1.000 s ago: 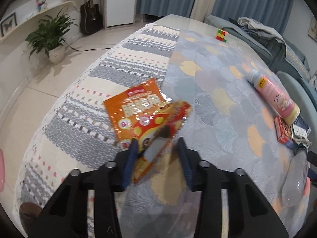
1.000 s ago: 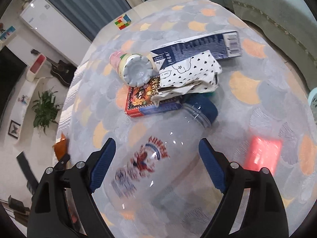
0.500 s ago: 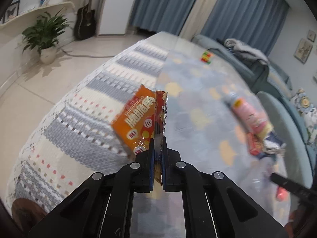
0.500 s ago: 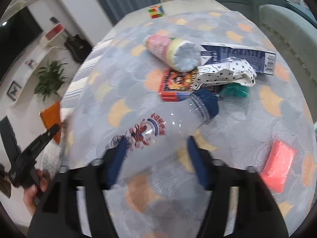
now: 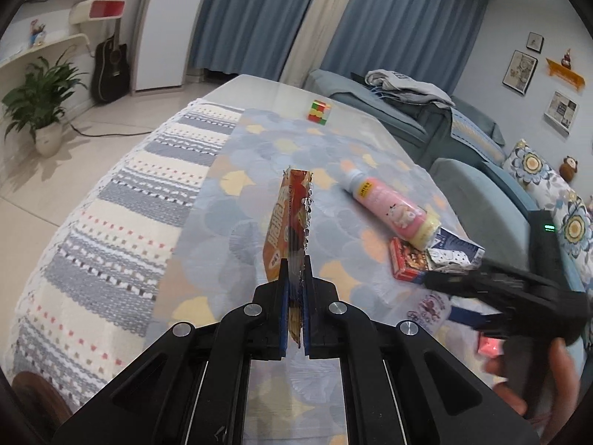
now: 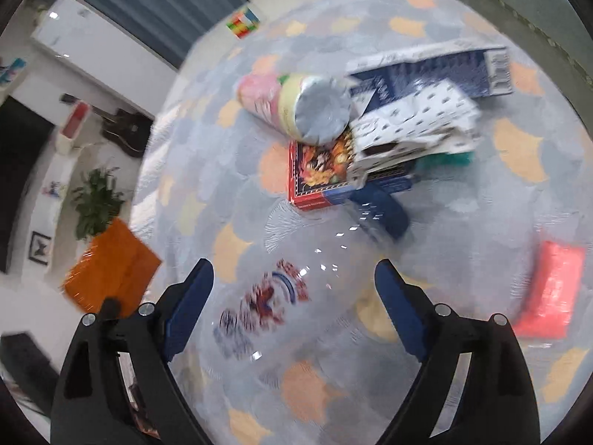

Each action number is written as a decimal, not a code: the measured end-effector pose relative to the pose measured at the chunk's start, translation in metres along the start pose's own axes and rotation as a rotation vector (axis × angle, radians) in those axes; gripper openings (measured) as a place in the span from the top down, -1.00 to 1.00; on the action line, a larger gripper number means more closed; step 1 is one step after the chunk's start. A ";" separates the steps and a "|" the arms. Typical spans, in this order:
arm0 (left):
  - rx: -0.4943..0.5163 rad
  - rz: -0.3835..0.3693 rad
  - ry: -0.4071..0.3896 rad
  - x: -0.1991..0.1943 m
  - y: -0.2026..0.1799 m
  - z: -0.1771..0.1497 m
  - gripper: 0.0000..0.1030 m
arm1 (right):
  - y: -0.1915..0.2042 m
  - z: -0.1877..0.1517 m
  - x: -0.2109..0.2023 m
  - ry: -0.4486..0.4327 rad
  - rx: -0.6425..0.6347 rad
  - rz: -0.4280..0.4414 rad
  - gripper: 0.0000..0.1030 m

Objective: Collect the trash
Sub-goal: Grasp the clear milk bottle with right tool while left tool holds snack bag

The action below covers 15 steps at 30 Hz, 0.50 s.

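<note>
Orange foil identifies the snack wrapper (image 5: 287, 222), which the left gripper (image 5: 295, 319) clamps by its lower edge, jaws closed flat on the film, so that it stands edge-on above the desk (image 5: 207, 200) and clear of the cloth. Risk: the grip covers only a narrow margin of slick film, and a quick swing could pull the wrapper free. Further right on the desk lie a pink bottle (image 5: 389, 209) on its side, a red card box (image 5: 409, 265) touching its base, and a crumpled spotted carton (image 5: 454, 256) resting partly on the box. At the right, the right gripper (image 6: 292, 307) straddles a clear plastic bottle (image 6: 296, 296) lying on the desk; the jaws are opening and stand wide, with the bottle between them and the pads not pressing on it. Risk: the bottle is round, smooth and light, so an off-centre closure may squeeze it out sideways or roll it into the box at its blue cap. A red-orange packet (image 6: 552, 293) lies apart at the far right.
</note>
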State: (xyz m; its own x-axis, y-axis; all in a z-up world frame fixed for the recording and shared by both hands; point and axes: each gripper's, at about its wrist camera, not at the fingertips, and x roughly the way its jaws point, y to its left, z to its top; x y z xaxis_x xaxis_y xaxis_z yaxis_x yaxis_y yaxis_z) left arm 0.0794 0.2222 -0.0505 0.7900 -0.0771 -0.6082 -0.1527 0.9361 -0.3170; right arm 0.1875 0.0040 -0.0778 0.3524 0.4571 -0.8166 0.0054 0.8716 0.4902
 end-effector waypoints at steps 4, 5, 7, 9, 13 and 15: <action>-0.002 -0.005 0.002 0.000 0.001 -0.001 0.93 | 0.022 -0.012 0.019 0.029 -0.099 -0.058 -0.66; -0.001 -0.007 0.001 -0.001 0.002 -0.001 0.93 | 0.027 -0.014 0.021 0.040 -0.146 -0.062 -0.64; -0.003 -0.009 -0.001 -0.002 0.002 -0.001 0.93 | 0.034 -0.021 0.020 0.068 -0.222 -0.049 -0.60; -0.004 -0.015 0.000 -0.002 0.001 -0.001 0.93 | 0.035 -0.031 0.015 0.084 -0.302 -0.048 -0.57; 0.017 -0.025 -0.001 -0.005 -0.007 0.000 0.93 | 0.025 -0.042 -0.001 0.096 -0.440 -0.050 -0.42; 0.028 -0.031 -0.001 -0.006 -0.011 -0.001 0.93 | 0.021 -0.049 -0.008 0.107 -0.528 -0.068 -0.40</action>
State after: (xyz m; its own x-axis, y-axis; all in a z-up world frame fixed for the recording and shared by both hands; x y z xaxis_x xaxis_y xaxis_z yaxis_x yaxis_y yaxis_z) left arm 0.0760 0.2117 -0.0440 0.7944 -0.1059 -0.5981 -0.1115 0.9425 -0.3150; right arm 0.1387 0.0270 -0.0758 0.2707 0.3877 -0.8811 -0.4556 0.8579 0.2375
